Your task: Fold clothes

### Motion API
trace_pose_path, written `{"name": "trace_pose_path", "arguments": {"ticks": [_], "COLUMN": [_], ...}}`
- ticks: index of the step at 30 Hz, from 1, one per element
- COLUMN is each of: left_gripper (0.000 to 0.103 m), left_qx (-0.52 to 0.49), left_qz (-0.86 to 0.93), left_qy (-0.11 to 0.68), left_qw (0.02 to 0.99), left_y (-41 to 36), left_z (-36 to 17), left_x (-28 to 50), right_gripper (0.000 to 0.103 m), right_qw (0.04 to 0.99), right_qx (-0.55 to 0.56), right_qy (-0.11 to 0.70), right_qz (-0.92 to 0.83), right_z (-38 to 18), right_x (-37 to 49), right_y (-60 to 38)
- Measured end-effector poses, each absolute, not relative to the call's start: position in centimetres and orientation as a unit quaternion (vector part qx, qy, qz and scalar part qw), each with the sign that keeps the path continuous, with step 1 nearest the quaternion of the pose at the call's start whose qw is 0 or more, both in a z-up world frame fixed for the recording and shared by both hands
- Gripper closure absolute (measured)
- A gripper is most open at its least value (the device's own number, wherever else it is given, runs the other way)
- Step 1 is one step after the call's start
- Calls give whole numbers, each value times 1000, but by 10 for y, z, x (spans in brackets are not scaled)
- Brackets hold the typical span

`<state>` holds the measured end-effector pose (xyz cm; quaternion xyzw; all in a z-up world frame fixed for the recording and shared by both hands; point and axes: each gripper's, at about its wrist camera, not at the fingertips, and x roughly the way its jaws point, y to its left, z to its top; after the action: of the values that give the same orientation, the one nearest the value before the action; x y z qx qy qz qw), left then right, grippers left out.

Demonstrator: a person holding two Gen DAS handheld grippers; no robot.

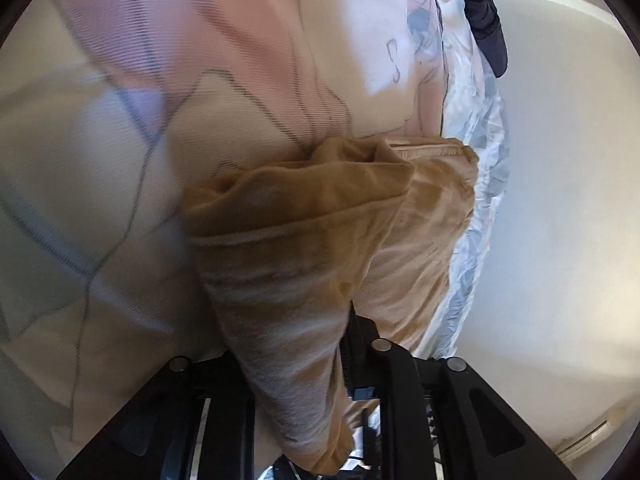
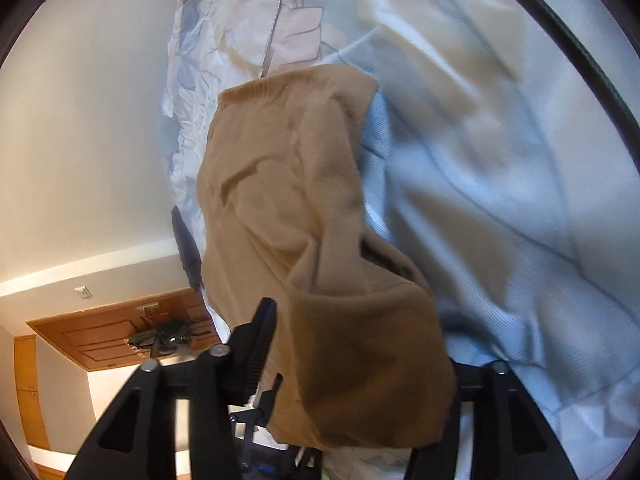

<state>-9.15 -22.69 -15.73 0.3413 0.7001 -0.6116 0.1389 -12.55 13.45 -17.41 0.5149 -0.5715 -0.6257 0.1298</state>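
Note:
A tan garment [image 1: 320, 232] hangs bunched over my left gripper [image 1: 320, 344], which is shut on its fabric; only the right finger [image 1: 360, 344] shows beside the cloth. In the right wrist view the same tan garment [image 2: 304, 216] drapes over my right gripper [image 2: 320, 344], shut on a fold of it; the left finger [image 2: 260, 336] shows, the right one is hidden under cloth. Both grippers hold the garment above a bed with a pale patterned quilt [image 1: 120, 160].
The quilt [image 2: 500, 160] fills the background in both views. A dark item [image 1: 486, 20] lies at the bed's edge, with white wall beside it. A wooden door [image 2: 120, 336] with a dark bag hanging on it shows at the lower left of the right wrist view.

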Motion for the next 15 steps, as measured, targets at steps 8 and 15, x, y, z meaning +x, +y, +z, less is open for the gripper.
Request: {"name": "trace_pose_path", "arguments": {"ticks": [8,15], "left_gripper": [96,96], "left_qx": [348,330], "left_qz": [-686,-685], "left_qy": [624,641], "left_qw": [137,106], "left_y": [-217,-238], "left_z": [-120,-78], "left_x": [-121,-127], "right_gripper": [85,88], "right_qw": [130,158], "right_qx": [529,512], "right_qy": [-511,-482], "right_qz": [-665,-693], "right_z": [-150,-79], "right_x": [-131,-131], "right_y": [129,109]}}
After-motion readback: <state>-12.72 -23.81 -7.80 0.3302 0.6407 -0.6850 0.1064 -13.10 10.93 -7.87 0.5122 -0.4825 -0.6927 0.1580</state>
